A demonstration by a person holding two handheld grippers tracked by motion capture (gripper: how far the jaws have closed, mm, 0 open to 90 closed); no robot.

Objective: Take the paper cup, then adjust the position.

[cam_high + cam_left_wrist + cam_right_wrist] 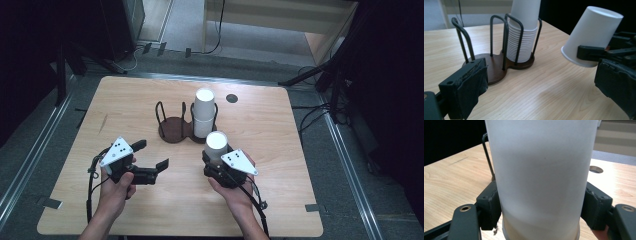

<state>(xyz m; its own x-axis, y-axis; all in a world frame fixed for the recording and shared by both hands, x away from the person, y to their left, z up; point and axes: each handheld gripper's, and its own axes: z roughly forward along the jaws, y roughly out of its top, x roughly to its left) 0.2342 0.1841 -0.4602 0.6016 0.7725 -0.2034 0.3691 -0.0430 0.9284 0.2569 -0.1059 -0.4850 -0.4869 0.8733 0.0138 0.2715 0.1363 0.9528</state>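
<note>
Nearest the person, the right gripper (216, 156) clamps its black padded jaws on a smooth white paper cup (216, 144), upside down and tilted above the pale wooden table (150, 205). The left gripper (152, 156), at nine o'clock of it, hangs spread apart. At twelve o'clock stands the dark wire-hooped cup holder (175, 129) bearing a ribbed white cup stack (203, 112); bare tabletop surrounds it.

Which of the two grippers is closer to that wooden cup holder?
Right. The right gripper, clamped on a white cup, sits just in front of the cup holder; the left gripper, jaws open, is farther back and left.
</note>
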